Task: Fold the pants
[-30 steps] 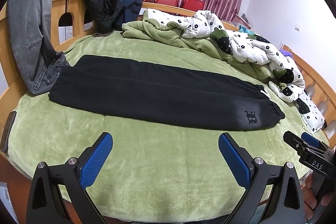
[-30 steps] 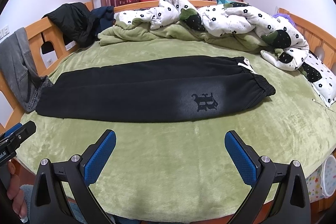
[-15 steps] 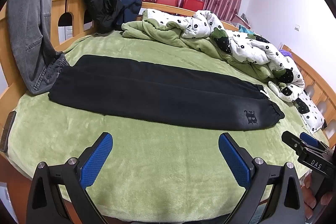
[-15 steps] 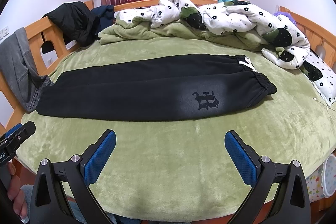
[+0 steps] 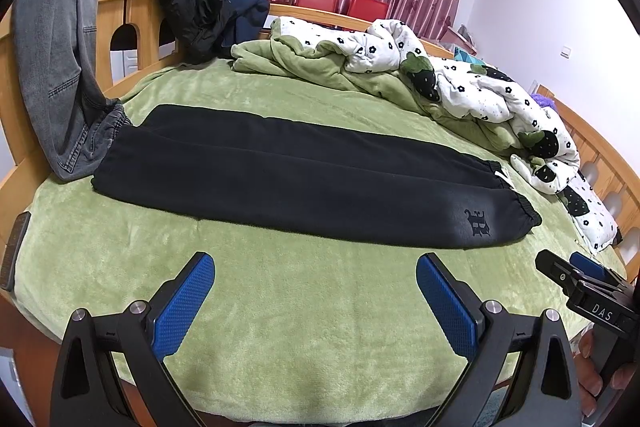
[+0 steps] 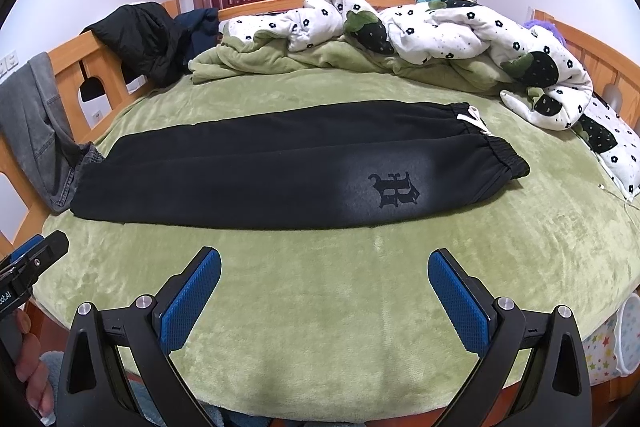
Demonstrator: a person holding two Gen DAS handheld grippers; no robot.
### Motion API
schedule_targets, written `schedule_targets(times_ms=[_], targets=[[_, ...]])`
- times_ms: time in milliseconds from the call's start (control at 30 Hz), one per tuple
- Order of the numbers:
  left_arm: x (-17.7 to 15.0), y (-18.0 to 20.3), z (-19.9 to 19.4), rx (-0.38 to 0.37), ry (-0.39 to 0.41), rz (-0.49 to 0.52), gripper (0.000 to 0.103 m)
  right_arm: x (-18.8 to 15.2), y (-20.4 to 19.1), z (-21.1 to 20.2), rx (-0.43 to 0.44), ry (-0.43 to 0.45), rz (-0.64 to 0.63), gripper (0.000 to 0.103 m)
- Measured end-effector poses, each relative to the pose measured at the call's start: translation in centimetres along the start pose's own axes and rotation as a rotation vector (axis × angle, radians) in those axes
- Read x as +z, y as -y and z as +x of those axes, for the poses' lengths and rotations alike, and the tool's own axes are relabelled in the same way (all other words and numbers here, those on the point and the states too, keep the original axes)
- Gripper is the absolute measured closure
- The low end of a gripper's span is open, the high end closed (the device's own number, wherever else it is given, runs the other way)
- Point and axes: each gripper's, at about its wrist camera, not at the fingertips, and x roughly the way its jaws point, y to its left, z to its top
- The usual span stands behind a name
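Black sweatpants (image 5: pixel 304 179) (image 6: pixel 280 167) lie flat across the green bed, folded lengthwise with one leg on the other. The elastic waistband (image 6: pixel 504 155) and a white drawstring are at the right, the leg ends at the left. A dark logo (image 6: pixel 394 189) sits near the waist. My left gripper (image 5: pixel 314 287) hovers open over bare blanket in front of the pants' near edge, holding nothing. My right gripper (image 6: pixel 324 283) is open too, in front of the logo area, and shows at the right edge of the left wrist view (image 5: pixel 576 275).
A crumpled white flowered quilt (image 6: pixel 460 27) and green blanket (image 5: pixel 320 67) fill the far side of the bed. Grey jeans (image 5: pixel 60 67) and a black jacket (image 5: pixel 188 7) hang over the wooden footboard (image 5: pixel 116 7) at left. A dark phone-like slab (image 5: pixel 14 251) lies at the left bed edge.
Both grippers have crept slightly forward toward the pants. They stay open, and the pants have not moved.
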Motion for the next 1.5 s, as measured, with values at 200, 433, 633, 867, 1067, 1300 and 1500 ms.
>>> schedule_targets(times_ms=[200, 433, 633, 867, 1067, 1300, 1500], targets=[[0.0, -0.1, 0.0, 0.002, 0.001, 0.002, 0.002, -0.1, 0.0, 0.0, 0.008, -0.004, 0.01, 0.001], [-0.1, 0.0, -0.1, 0.001, 0.005, 0.008, 0.002, 0.1, 0.4, 0.1, 0.021, -0.018, 0.013, 0.001], [-0.4, 1.3, -0.2, -0.029, 0.001, -0.01, 0.002, 0.5, 0.7, 0.4, 0.053, -0.032, 0.048, 0.001], [0.3, -0.2, 0.0, -0.181, 0.018, -0.112, 0.002, 1.6, 1.7, 0.9, 0.135, -0.006, 0.138, 0.001], [3.3, -5.0, 2.7, -0.092, 0.035, -0.142, 0.002, 3.7, 4.9, 2.2, 0.003, 0.089, 0.124, 0.001], [2.1, -11.9, 9.9, 0.008, -0.067, -0.239, 0.003, 2.6, 11.2, 10.0, -0.076, -0.011, 0.176, 0.011], [-0.6, -16.1, 15.0, -0.041, -0.129, -0.359, 0.009, 0.6, 15.6, 16.0, 0.031, -0.137, 0.305, 0.016]])
